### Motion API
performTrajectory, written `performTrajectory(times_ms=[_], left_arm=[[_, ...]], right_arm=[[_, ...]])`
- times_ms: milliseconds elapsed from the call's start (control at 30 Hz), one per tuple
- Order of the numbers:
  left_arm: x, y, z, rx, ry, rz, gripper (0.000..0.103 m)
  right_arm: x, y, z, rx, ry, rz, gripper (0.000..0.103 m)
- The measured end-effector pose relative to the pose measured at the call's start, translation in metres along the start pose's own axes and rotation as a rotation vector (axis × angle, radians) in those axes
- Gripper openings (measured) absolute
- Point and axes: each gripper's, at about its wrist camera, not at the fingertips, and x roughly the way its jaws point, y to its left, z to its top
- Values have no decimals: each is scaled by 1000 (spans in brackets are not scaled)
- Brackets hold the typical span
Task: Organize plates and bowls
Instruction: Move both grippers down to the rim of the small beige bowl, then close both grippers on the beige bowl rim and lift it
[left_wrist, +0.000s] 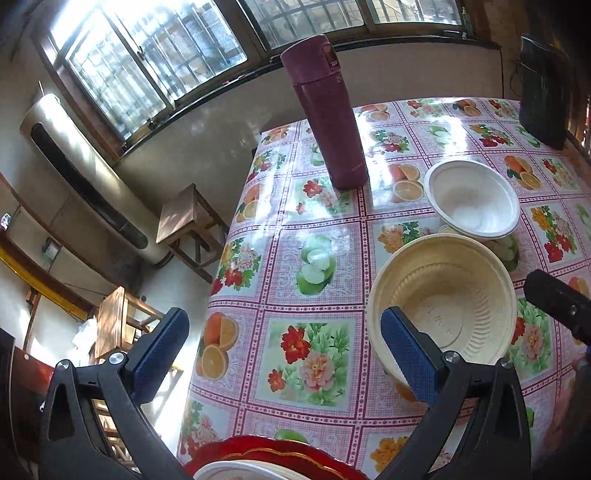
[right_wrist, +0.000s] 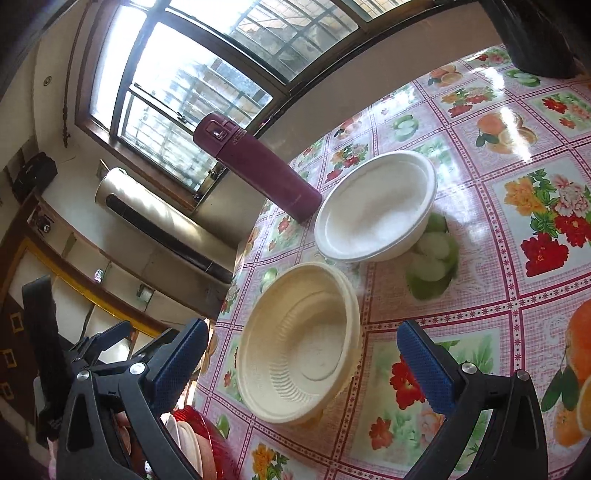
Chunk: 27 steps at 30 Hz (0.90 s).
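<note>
A cream paper bowl (left_wrist: 443, 306) sits on the flowered tablecloth, and behind it rests a white bowl (left_wrist: 472, 199). My left gripper (left_wrist: 284, 347) is open above the cloth, its right finger just in front of the cream bowl's near rim. A red plate (left_wrist: 266, 458) with a white dish on it shows at the bottom edge. In the right wrist view the cream bowl (right_wrist: 299, 343) lies between the spread fingers of my open right gripper (right_wrist: 303, 365), with the white bowl (right_wrist: 376, 206) beyond. The red plate (right_wrist: 207, 435) and stacked dishes peek out at lower left.
A tall maroon flask (left_wrist: 325, 110) stands at the table's far left, close to the white bowl. A dark object (left_wrist: 543, 92) sits at the far right corner. The table edge (left_wrist: 221, 258) drops off on the left toward a wooden stool (left_wrist: 188, 225).
</note>
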Motion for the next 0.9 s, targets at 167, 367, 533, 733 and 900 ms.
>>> performTrajectory(times_ms=[167, 367, 533, 733, 900], left_arm=[[37, -7, 7, -56, 141, -111, 103], [58, -9, 7, -163, 255, -211, 101], [58, -11, 7, -198, 282, -256, 89], [61, -20, 3, -222, 326, -334, 42], [56, -24, 3, -219, 323, -365, 26]], right_arm=[[10, -12, 1, 50, 31, 33, 102], [23, -27, 0, 111, 90, 57, 97], [27, -30, -1, 130, 99, 93, 83], [31, -30, 0, 131, 95, 82, 69], [32, -29, -2, 111, 86, 70, 55]])
